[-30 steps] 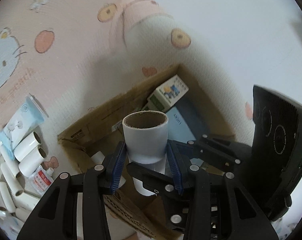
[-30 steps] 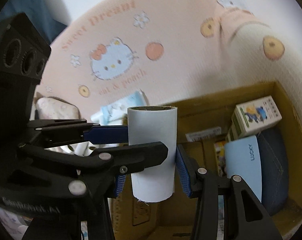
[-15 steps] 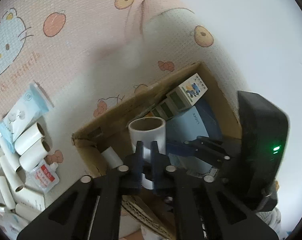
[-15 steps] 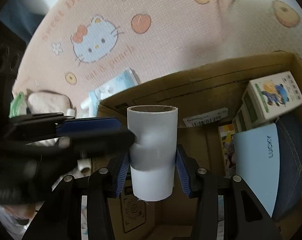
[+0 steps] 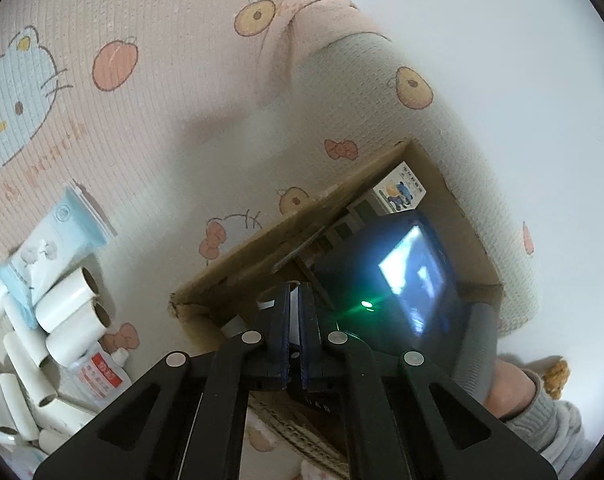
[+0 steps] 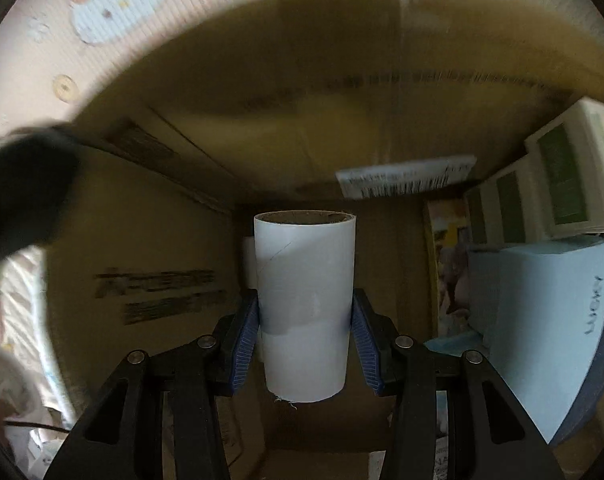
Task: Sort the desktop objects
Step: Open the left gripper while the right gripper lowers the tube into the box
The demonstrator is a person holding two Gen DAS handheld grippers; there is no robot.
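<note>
My right gripper is shut on a white paper roll with a brown core and holds it upright, down inside the cardboard box. In the left wrist view my left gripper is shut and empty above the near edge of the box. The right gripper's black body with a lit screen sits over the box and hides the roll there.
Inside the box lie a light blue notebook, green and white cartons and a white roll behind the held one. Left of the box on the Hello Kitty cloth lie several white rolls, a blue wipes pack and a small bottle.
My left gripper let go of the roll, shut and pulled back from the box. My right gripper, still shut on the roll, moved down into the box.
</note>
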